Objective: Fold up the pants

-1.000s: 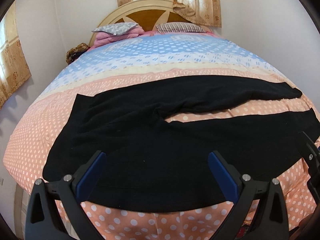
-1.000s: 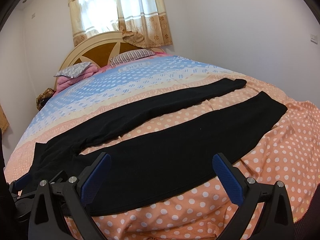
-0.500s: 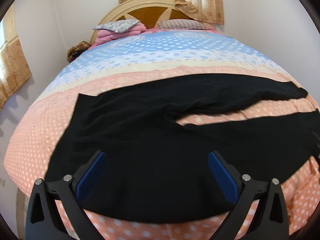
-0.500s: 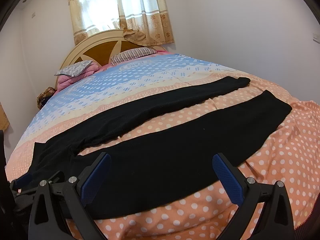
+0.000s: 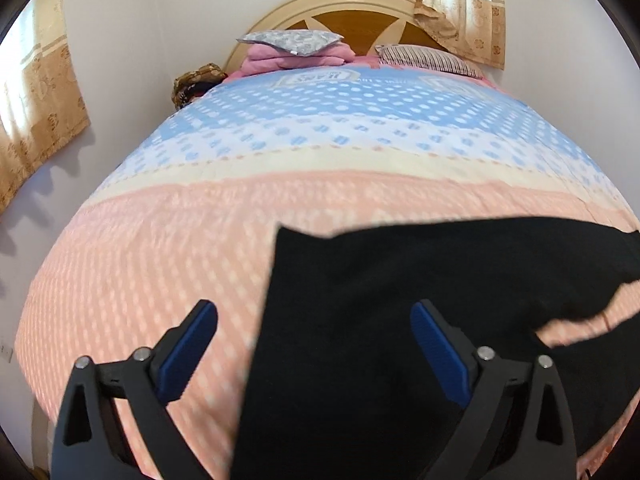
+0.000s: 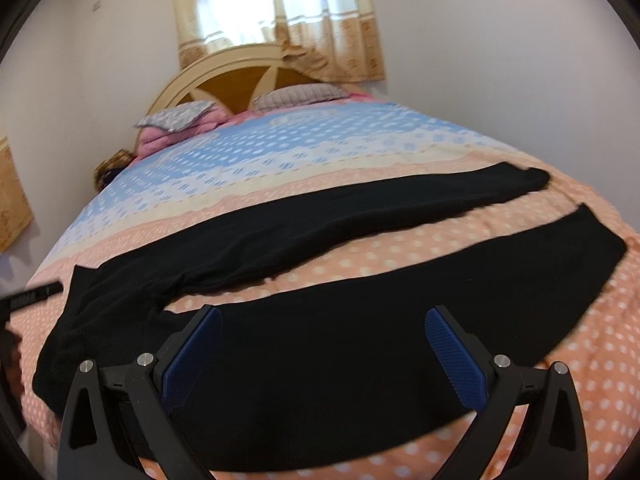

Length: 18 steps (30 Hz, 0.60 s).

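Black pants (image 6: 440, 272) lie spread flat across the peach dotted end of the bed, waist to the left, the two legs apart and running right. In the left wrist view the pants (image 5: 400, 280) fill the lower right. Their waist edge runs down between the fingers of my left gripper (image 5: 313, 308), which hovers over it. Its jaws are wide but closing, with no pad pressing on cloth. My right gripper (image 6: 323, 314) stands open above the near leg, close to the crotch, gripping nothing.
The bedspread (image 5: 160, 260) is peach near me and blue toward the headboard (image 5: 360, 12). Pillows and a folded pink blanket (image 5: 296, 50) sit at the head. A brown bag (image 5: 196, 80) is by the left wall. A black bar (image 6: 36, 296) pokes in beside the waist.
The left gripper has swept left along the pants, from above the seat to the waist edge, and its jaws have narrowed slightly. The right gripper has shifted a little over the near leg.
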Available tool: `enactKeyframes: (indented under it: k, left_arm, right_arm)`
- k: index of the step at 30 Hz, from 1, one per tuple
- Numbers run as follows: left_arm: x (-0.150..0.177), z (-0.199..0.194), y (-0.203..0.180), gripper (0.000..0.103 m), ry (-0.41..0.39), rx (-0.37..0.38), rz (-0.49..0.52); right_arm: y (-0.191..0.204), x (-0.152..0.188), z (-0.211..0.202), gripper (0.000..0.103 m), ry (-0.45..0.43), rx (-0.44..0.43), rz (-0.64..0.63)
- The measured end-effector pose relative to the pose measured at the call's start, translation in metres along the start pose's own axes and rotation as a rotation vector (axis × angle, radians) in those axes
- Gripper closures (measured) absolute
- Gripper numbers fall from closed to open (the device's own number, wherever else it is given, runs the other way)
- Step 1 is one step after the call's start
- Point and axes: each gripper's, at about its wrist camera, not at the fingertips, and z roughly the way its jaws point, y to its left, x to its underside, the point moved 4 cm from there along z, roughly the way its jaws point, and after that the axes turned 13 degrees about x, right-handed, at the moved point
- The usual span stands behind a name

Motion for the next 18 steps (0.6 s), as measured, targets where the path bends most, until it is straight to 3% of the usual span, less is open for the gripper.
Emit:
enactKeyframes:
  k: [2,7,10,12,14,18]
  left_arm:
    - [-0.010,0.019,0.014,0.015,0.026,0.016,-0.022]
    - [-0.020,0.071,0.033,0.052,0.132,0.095,-0.108]
    - [-0.019,0.089,0.033,0.062,0.176,0.100,-0.122]
    - [-0.017,0.098,0.035,0.074,0.192,0.113,-0.137]
    - [-0.019,0.098,0.036,0.082,0.167,0.143,-0.151]
    - [-0.016,0.098,0.037,0.086,0.165,0.158,-0.148]
  right_arm:
    - [0.011,-0.002,0.006,0.001,0.011,-0.018,-0.022]
    - [0.024,-0.005,0.013,0.001,0.007,-0.033,-0.064]
    - [0.027,-0.008,0.021,0.002,0.025,-0.043,-0.070]
    - [0.028,-0.010,0.026,0.012,0.041,-0.059,-0.075]
    - [0.032,-0.014,0.035,0.040,0.077,-0.088,-0.098]
    - [0.037,-0.035,0.059,0.045,0.119,-0.131,-0.155]
